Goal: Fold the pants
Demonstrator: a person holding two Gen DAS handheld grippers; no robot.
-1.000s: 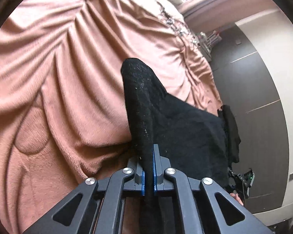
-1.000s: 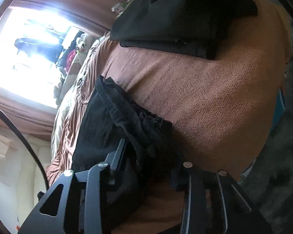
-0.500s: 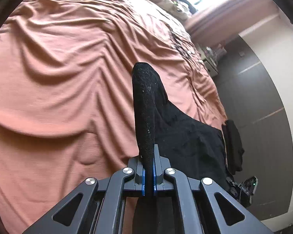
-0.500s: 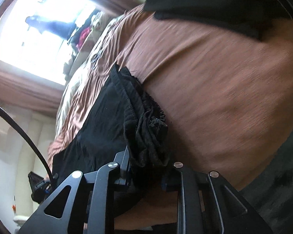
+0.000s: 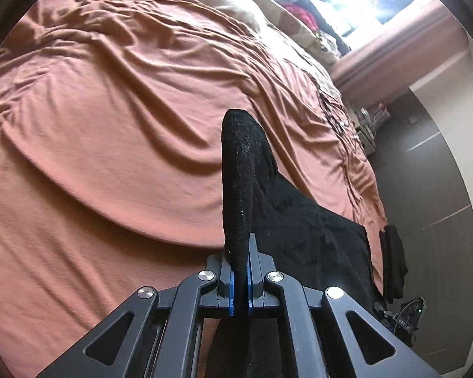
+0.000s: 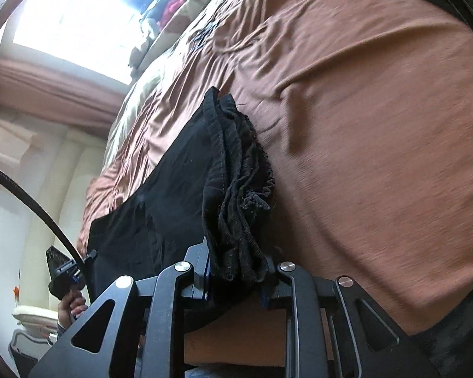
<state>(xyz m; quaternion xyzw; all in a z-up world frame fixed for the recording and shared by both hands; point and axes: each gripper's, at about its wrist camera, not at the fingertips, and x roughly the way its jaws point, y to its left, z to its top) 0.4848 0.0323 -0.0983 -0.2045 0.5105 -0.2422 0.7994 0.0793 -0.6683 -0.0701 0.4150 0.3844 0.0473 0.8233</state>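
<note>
My left hand-held gripper (image 5: 240, 278) clenched on thin edge of black pants (image 5: 302, 220); my right hand-held gripper (image 6: 239, 278) grasping bunched waistband of pants (image 6: 179, 189), jaws just closing. Pants stretched between both, long axis hand to hand, hanging over bed (image 5: 116, 132), near its edge; both equally near

A bed (image 5: 116, 145) is carrying a wrinkled rust-brown sheet (image 6: 378, 132). Black pants (image 5: 315, 236) are lying partly on it near one side edge. A beige patterned cover (image 5: 252, 9) is lying along the far edge by the window.
</note>
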